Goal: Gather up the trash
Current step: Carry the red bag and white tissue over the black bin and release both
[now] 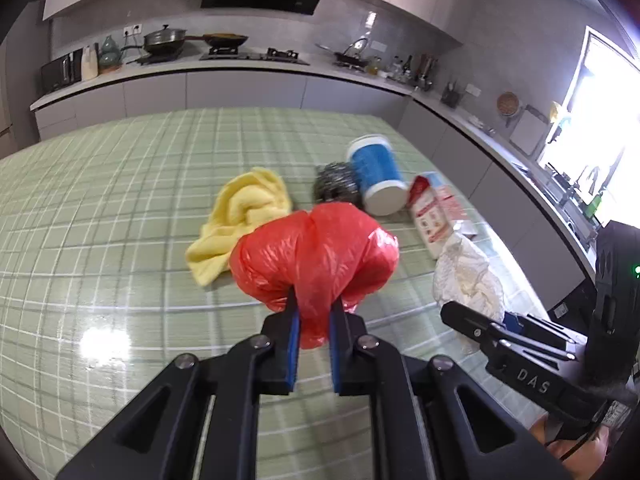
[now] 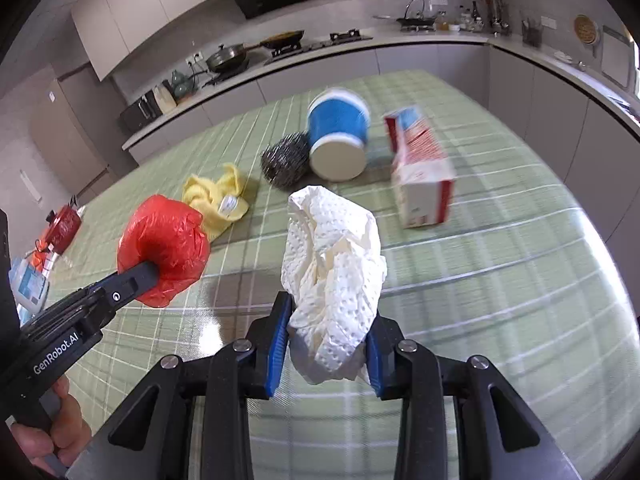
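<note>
On the worktop (image 2: 500, 280), the cloth (image 2: 218, 200), scourer (image 2: 286, 160), tub (image 2: 338, 140) and carton (image 2: 422, 176) lay in 1 row, left to right.

Daylit kitchen, heavy fisheye warp, dark vignette at corners.
Window (image 1: 592, 120) is blown out white; glare is thrown on the glossy tablecloth (image 1: 104, 340). Blue canister (image 2: 338, 136) and carton (image 2: 424, 176) are motion-smeared in the right wrist view.

glossy table cover, crinkled plastic, soft cloth and paper

the checked tablecloth (image 1: 120, 208) shines, smooth and glossy; the red bag (image 1: 320, 256) is thin, crinkly plastic; the paper towel (image 2: 332, 264) is white, embossed and matt; the yellow cloth (image 1: 244, 216) looks soft and fluffy; the scourer (image 2: 286, 158) is coiled metal wire.
</note>
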{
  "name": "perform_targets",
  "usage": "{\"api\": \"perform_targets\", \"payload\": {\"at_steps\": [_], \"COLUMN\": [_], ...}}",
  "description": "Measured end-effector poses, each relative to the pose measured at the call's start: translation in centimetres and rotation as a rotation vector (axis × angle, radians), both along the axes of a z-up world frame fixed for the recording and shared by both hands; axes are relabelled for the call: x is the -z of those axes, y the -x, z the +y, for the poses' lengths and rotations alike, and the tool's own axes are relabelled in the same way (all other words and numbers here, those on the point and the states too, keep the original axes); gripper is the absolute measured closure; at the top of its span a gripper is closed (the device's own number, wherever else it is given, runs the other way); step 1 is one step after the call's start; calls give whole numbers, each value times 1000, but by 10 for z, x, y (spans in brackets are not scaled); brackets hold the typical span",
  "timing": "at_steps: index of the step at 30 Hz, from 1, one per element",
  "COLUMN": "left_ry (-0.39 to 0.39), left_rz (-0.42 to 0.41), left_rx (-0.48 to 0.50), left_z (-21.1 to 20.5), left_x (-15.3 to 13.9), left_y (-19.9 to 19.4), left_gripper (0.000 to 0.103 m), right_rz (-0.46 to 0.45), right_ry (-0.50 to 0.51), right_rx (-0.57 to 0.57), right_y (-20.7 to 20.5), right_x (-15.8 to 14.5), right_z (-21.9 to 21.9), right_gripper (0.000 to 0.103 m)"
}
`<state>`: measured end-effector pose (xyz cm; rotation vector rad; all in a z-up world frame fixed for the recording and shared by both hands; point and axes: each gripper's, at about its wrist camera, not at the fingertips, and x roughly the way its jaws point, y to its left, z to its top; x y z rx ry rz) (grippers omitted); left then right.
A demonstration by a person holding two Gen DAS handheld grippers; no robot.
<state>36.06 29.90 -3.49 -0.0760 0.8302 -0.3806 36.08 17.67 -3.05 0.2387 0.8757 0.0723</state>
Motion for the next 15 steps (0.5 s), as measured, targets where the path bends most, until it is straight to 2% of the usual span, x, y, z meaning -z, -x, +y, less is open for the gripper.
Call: {"api": "perform_targets", "payload": {"at_steps": [5, 9, 15], "left_ry": [13, 7, 8], "left_rz": [-13, -24, -41], "left_rx": [23, 37, 61], "left_z": [-26, -63, -157], "left_x": [-8, -11, -16], "left_y": [12, 24, 45], "left_gripper": [90, 90, 90], "right_rz": [-21, -39, -88], "right_ry": [-33, -54, -76], "right_rx": [37, 58, 91], "right_y": [19, 35, 68], "right_x": [-11, -14, -23], "right_z": [-39, -77, -176], "right_gripper": [67, 67, 67]}}
